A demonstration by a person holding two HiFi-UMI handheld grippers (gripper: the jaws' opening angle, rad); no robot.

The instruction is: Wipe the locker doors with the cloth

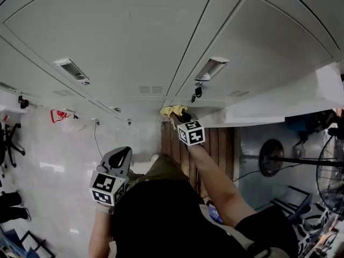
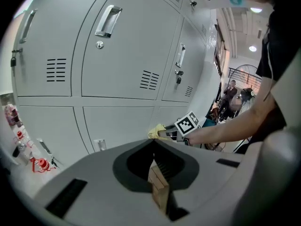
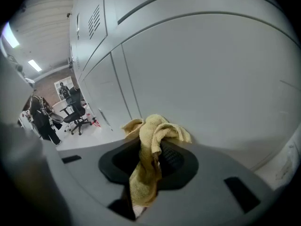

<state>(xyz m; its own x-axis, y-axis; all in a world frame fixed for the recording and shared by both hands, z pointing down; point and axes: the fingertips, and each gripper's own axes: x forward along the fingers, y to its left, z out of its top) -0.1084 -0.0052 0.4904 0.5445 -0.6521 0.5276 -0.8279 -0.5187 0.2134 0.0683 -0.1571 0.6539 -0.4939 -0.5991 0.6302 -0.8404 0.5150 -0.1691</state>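
Right claw (image 3: 151, 160): clamped on cloth (image 3: 153, 135). Cloth bunched at claw tips, close to locker door (image 3: 211, 79) ahead; contact unclear.
Left claw (image 2: 159, 188): jaws together, empty, back from lockers (image 2: 117, 65).
Doors shut; contents hidden.

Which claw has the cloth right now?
The right claw, shut on the yellow cloth. The left claw is shut with nothing in it.

The locker doors (image 1: 134, 42) look like smooth painted metal with a faint sheen. Their handles (image 2: 106, 20) are brighter, polished metal. The cloth (image 3: 149, 135) is nubbly, matt yellow terry. The right claw (image 3: 153, 152) is matt grey plastic. The floor (image 1: 54, 160) is glossy.
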